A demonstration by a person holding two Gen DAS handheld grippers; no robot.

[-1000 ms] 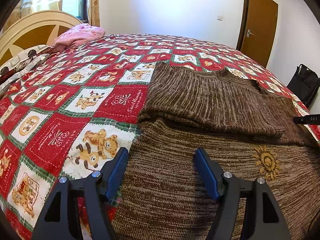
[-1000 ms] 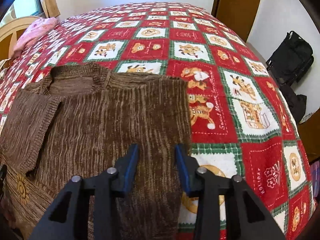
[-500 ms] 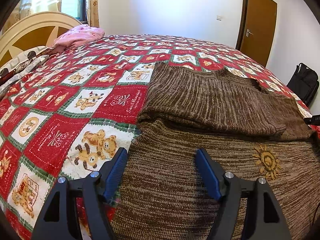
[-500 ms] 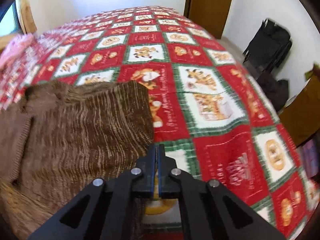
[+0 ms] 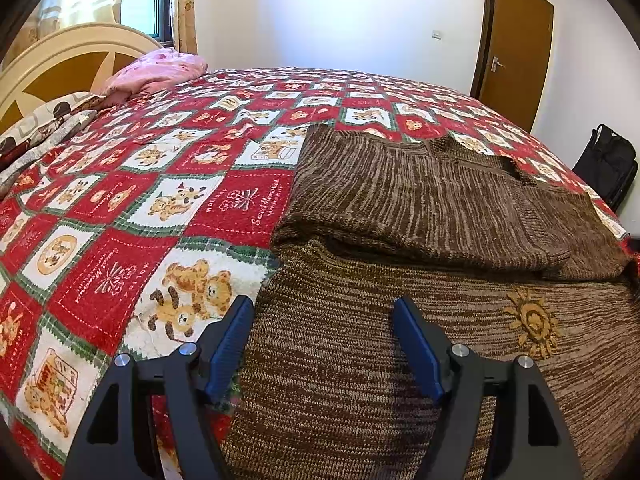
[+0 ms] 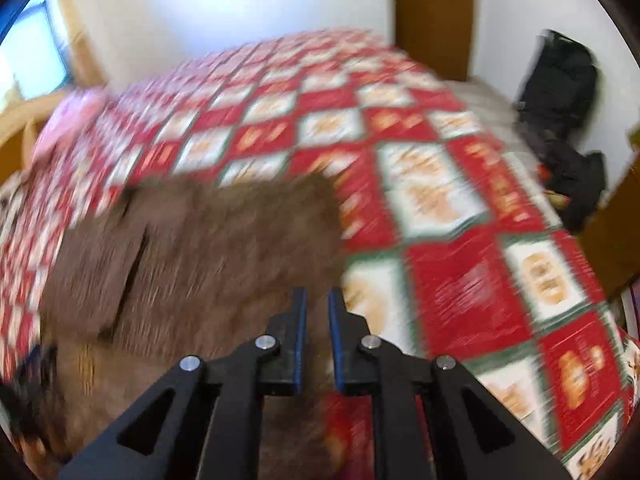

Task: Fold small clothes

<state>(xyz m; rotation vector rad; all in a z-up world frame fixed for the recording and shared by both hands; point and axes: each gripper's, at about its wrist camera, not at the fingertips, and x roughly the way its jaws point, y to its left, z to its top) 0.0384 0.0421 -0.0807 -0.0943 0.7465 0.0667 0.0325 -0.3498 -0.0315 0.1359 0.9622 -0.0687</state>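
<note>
One brown knit sweater [image 5: 420, 208] lies on the bed's red patchwork quilt [image 5: 120, 208], its far part already folded over the near part. My left hand-held gripper [image 5: 322, 344] hangs wide open over the near left edge, holding nothing. My right hand-held gripper [image 6: 317, 340], its view blurred, has a narrow gap that is widening, nothing between the pads; the sweater's right edge lies ahead and left of it. The fold line runs left to right; both grippers stand near it. Count: one sweater, two grippers.
</note>
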